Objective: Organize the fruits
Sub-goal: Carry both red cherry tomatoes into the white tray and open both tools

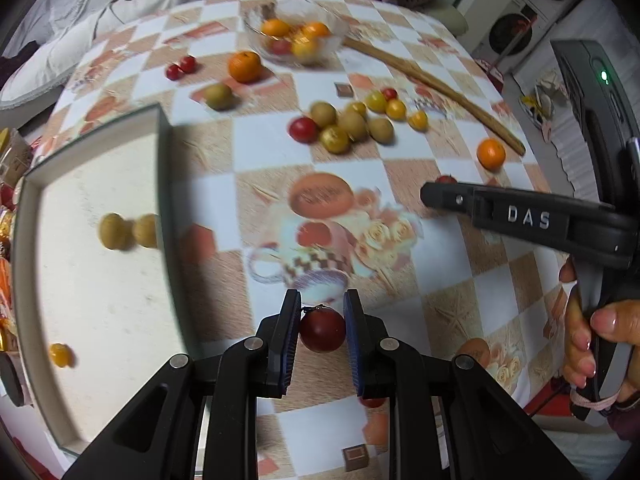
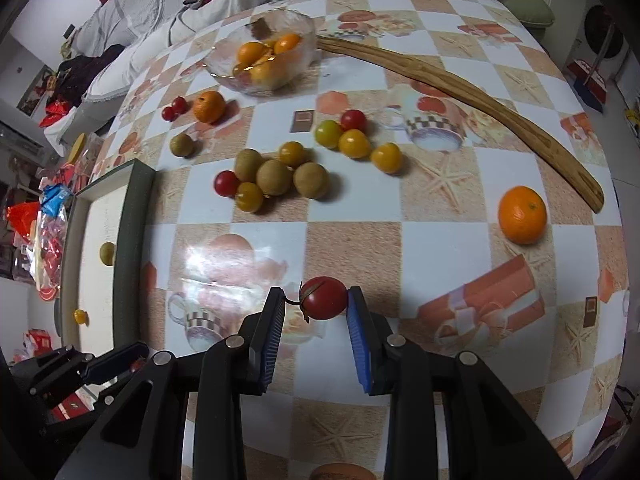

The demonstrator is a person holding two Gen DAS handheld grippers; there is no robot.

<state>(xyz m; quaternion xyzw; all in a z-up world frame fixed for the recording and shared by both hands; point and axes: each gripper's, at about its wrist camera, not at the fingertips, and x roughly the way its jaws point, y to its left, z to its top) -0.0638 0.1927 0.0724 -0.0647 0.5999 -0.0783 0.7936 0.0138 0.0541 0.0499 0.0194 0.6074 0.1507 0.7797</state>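
My left gripper [image 1: 322, 312] is shut on a dark red cherry tomato [image 1: 322, 330] and holds it above the table, right of the white tray [image 1: 96, 288]. The tray holds two brown-green fruits [image 1: 114, 231] and a small yellow tomato [image 1: 61, 355]. My right gripper [image 2: 316, 304] is open around a red cherry tomato [image 2: 324, 298] on the table; the tomato touches the right pad. A pile of fruits [image 2: 276, 178] lies mid-table. A glass bowl [image 2: 262, 54] holds oranges and tomatoes at the back.
A long wooden stick [image 2: 472, 94] curves across the far right of the table. An orange [image 2: 522, 215] sits near the right edge, another [image 2: 209, 106] by the bowl. Two red tomatoes [image 2: 174, 109] lie at the back left. Clutter lies beyond the tray.
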